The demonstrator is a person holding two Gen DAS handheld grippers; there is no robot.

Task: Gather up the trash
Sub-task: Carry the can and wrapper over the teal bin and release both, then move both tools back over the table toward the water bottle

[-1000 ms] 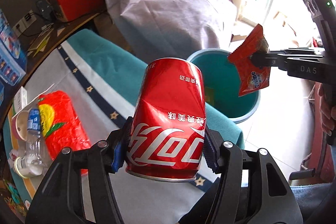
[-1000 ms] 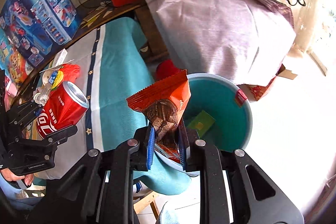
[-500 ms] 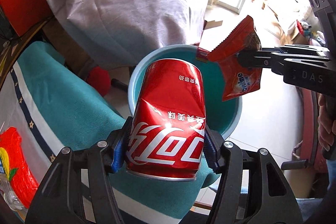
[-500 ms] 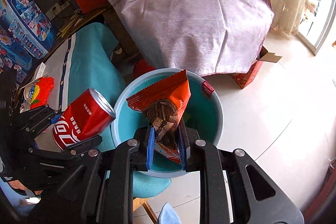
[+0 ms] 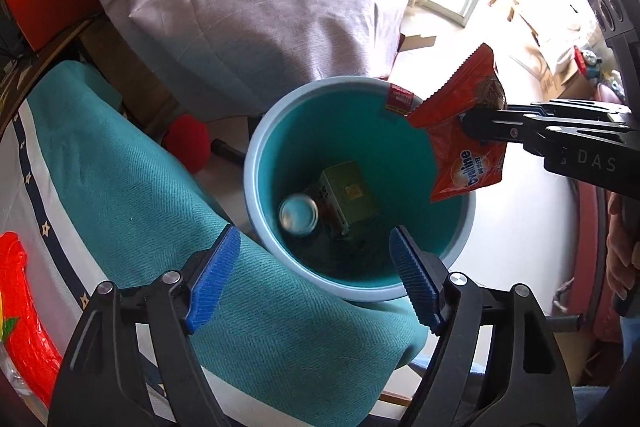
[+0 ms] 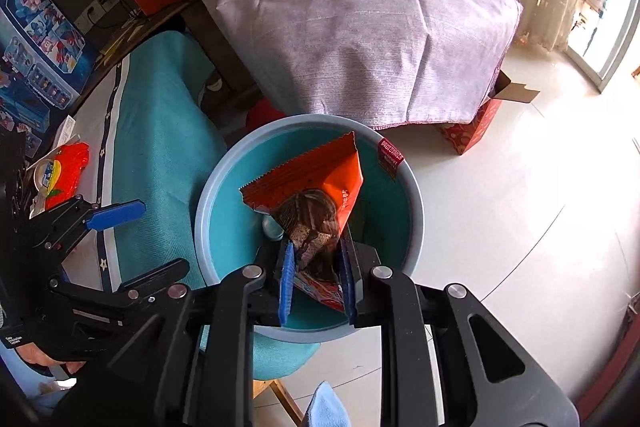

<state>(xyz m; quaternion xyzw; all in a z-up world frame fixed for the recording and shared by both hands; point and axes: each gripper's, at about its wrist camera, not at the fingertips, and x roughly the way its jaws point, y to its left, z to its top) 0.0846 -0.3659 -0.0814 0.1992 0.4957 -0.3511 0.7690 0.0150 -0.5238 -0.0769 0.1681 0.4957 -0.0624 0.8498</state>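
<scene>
My left gripper (image 5: 316, 275) is open and empty above the near rim of the blue bin (image 5: 256, 155). The red cola can (image 5: 299, 215) is inside the bin, blurred, beside a green carton (image 5: 350, 193). My right gripper (image 6: 316, 277) is shut on an orange snack wrapper (image 6: 320, 183) and holds it over the bin (image 6: 208, 195). The wrapper also shows in the left wrist view (image 5: 464, 131), over the bin's right rim. The left gripper shows in the right wrist view (image 6: 132, 239), open, left of the bin.
A table with a teal and white cloth (image 5: 132, 187) stands left of the bin, with a red-orange packet (image 5: 20, 303) on it. A large purple sack (image 5: 248, 7) stands behind the bin. White tiled floor (image 6: 500, 207) lies to the right.
My left gripper has opened and the cola can has dropped from it into the bin. My right gripper still holds the wrapper over the bin.
</scene>
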